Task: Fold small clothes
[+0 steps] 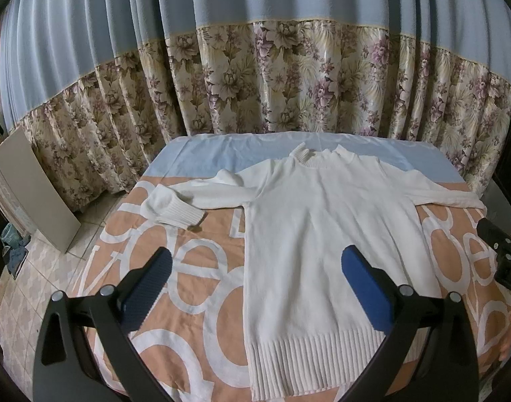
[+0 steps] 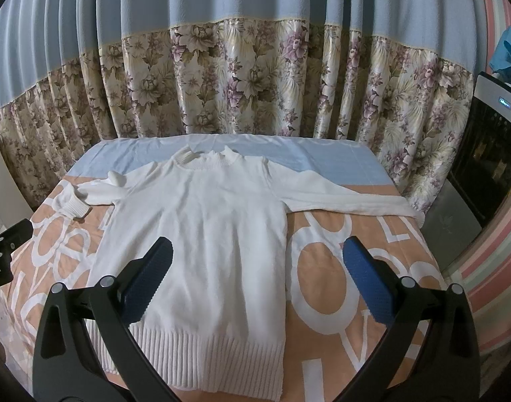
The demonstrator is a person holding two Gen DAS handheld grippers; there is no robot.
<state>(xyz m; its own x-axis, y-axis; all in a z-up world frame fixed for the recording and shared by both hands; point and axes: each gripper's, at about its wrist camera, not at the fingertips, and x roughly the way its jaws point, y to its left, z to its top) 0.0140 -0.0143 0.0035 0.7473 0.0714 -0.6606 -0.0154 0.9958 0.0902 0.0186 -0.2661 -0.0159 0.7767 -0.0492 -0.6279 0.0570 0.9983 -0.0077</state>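
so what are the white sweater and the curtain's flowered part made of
White sweater: looks like a soft matte knit, ribbed at hem, cuff and collar. Flowered curtain band: seems a smooth satin-like fabric, glossy highlights along its folds; fibre can't be told.

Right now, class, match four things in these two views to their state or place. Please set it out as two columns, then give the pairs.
1. left sleeve
2. right sleeve
3. collar
4. left tool

A. stretched straight out
B. open, holding nothing
C. bent, cuff doubled back
D. at the far end, near the curtain

Pairs: 1-C, 2-A, 3-D, 4-B
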